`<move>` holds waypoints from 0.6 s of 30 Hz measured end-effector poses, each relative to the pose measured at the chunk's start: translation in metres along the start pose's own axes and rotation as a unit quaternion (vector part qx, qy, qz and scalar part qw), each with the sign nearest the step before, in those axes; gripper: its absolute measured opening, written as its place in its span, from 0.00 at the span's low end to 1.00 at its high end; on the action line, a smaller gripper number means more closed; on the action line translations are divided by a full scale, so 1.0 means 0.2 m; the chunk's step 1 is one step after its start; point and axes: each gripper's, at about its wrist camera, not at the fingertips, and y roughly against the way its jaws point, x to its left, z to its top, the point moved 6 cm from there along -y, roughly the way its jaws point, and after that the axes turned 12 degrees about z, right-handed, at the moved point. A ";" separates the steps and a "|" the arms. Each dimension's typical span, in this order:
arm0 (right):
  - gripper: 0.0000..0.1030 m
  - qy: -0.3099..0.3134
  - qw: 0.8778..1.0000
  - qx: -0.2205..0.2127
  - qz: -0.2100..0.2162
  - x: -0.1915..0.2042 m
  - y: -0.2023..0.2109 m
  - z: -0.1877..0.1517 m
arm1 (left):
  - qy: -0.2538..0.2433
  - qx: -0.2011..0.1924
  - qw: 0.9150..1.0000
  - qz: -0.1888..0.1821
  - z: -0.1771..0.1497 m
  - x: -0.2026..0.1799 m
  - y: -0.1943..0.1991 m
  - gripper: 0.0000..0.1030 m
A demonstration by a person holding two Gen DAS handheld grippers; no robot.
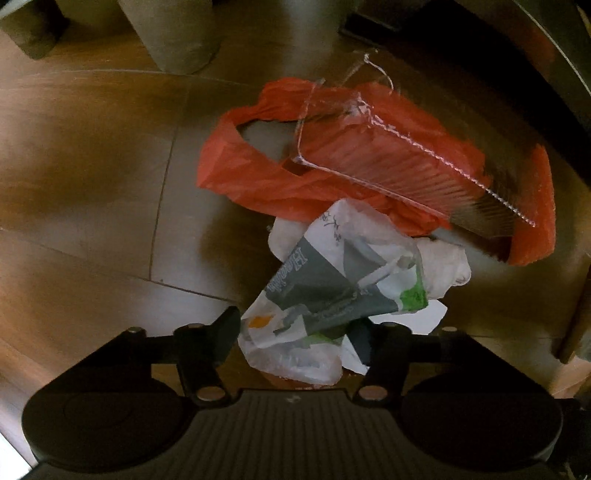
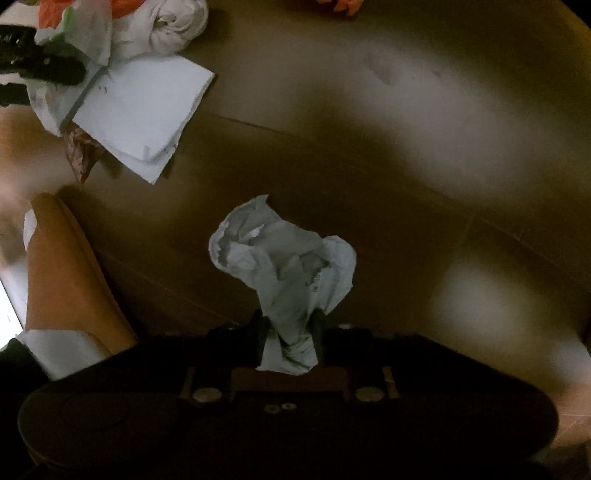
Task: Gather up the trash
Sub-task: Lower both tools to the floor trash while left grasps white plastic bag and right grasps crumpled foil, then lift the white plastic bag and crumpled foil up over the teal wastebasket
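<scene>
In the left wrist view my left gripper is open, its fingers either side of a white and grey printed plastic bag on the floor. Beyond it lie a red plastic bag, a clear plastic tray on top of it, and a white wad. In the right wrist view my right gripper is shut on a crumpled white paper ball, held above the floor. The left gripper's fingers show at the top left by the printed bag.
Flat white paper sheets and a brown wrapper lie on the tiled floor near the pile. Grey cylindrical legs stand at the far side. Dark furniture borders the right. A person's leg is at the left.
</scene>
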 end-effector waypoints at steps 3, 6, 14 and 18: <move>0.17 0.017 1.000 -0.008 -0.008 0.01 0.02 0.01 | 0.003 0.000 1.000 -0.007 -0.01 0.02 0.04 0.45; 0.13 0.031 0.999 -0.021 -0.017 0.04 0.07 0.01 | 0.008 -0.007 1.000 -0.009 -0.02 0.05 0.10 0.43; 0.11 0.043 0.995 -0.094 -0.009 0.15 0.39 -0.01 | 0.007 -0.034 0.999 -0.012 -0.07 0.09 0.42 0.42; 0.11 0.046 0.989 -0.141 -0.002 0.21 0.62 -0.03 | 0.007 -0.058 0.998 -0.025 -0.11 0.09 0.68 0.42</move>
